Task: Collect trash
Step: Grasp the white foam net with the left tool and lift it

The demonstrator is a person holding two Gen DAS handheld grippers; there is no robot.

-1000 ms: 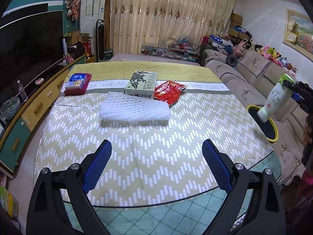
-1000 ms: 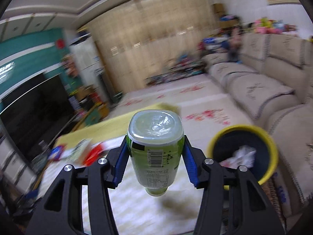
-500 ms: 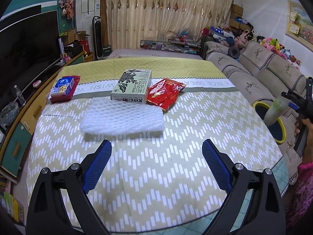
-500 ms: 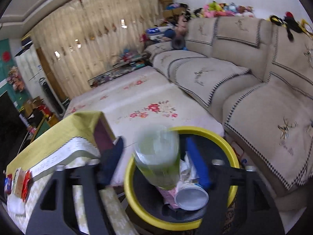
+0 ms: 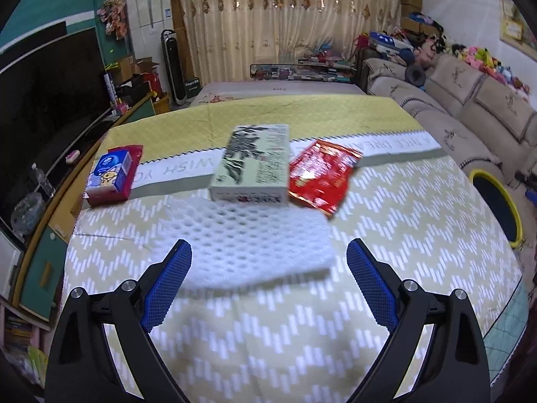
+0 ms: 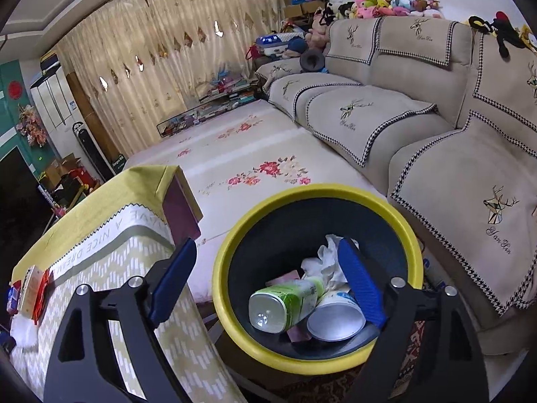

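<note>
The left tool (image 5: 268,278), jaws wide and empty, hangs just over the white foam net (image 5: 248,245) on the table (image 5: 402,235); this light, springy sheet could squash or slide away from a shallow pinch. The right tool (image 6: 268,275), jaws opening with nothing between them, hovers above the yellow-rimmed bin (image 6: 235,235), where the green bottle (image 6: 285,305) lies. Motion blur softens the net's edges, and the bin's bottom is buried.

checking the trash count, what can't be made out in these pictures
- Bin contents, right wrist view: pieces under the green bottle and white cup are hidden.
- Green box print, left wrist view: blurred.
- Bin in the left wrist view: inside too dark.
</note>
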